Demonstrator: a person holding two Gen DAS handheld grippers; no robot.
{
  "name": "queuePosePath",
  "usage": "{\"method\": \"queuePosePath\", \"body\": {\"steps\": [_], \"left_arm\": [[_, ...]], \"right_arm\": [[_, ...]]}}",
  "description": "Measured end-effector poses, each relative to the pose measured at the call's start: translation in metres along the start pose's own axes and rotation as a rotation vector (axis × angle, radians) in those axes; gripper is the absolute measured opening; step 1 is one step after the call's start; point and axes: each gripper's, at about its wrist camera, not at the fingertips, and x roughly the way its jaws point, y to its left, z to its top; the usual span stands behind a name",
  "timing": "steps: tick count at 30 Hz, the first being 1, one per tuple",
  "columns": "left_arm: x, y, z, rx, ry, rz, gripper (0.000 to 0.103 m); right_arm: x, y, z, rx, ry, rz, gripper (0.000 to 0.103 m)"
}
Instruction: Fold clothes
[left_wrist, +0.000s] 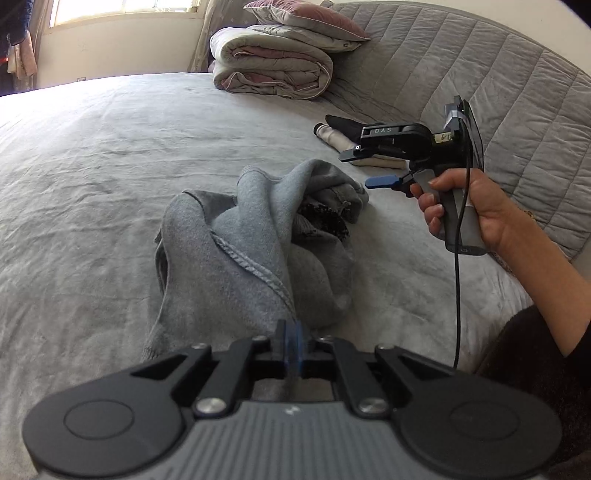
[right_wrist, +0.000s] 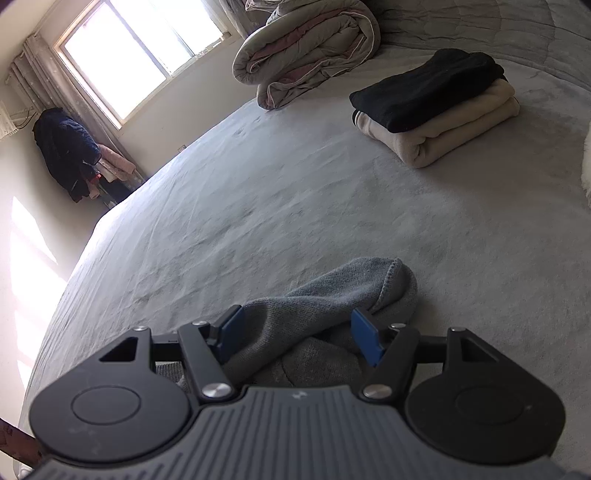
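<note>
- Sweater (left_wrist: 236, 251), grey, lies bunched on the bed (left_wrist: 92, 155).
- Left gripper (left_wrist: 291, 343): clenched on a sweater edge.
- Right gripper (right_wrist: 299, 338): jaws spread, hovering above the fabric.
- Judged step: spreading the garment flat; the right needs an opposite edge.

Grey sweatshirt (left_wrist: 236, 258) with black print, blue-padded black tool (right_wrist: 299, 339), pale grey bedspread (left_wrist: 92, 155)

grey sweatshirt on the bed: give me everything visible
The grey sweatshirt is soft fleece-like knit, crumpled in a heap on the bed, unfolded. A stitched seam runs along one raised fold; a dark patch shows inside. The left gripper is shut on a near edge. The right gripper is open, fingers either side of another fold.
</note>
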Motion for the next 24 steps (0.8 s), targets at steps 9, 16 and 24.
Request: {"method": "queuePosePath", "body": {"steps": [9,16,24], "left_arm": [[0.02,0.031,0.054,-0.075,-0.135,0.155,0.059],[0.068,0.058,0.071,-0.171,-0.083,0.234,0.052],[0.086,0.068,0.078,-0.207,-0.105,0.295,0.008]], "right_arm": [[0.004,-0.004,0.004,0.024,0.002,-0.005,0.068],[0.007,-0.005,0.007,0.043,0.01,0.013,0.068],[0.018,-0.008,0.013,0.051,0.014,0.001,0.068]]}}
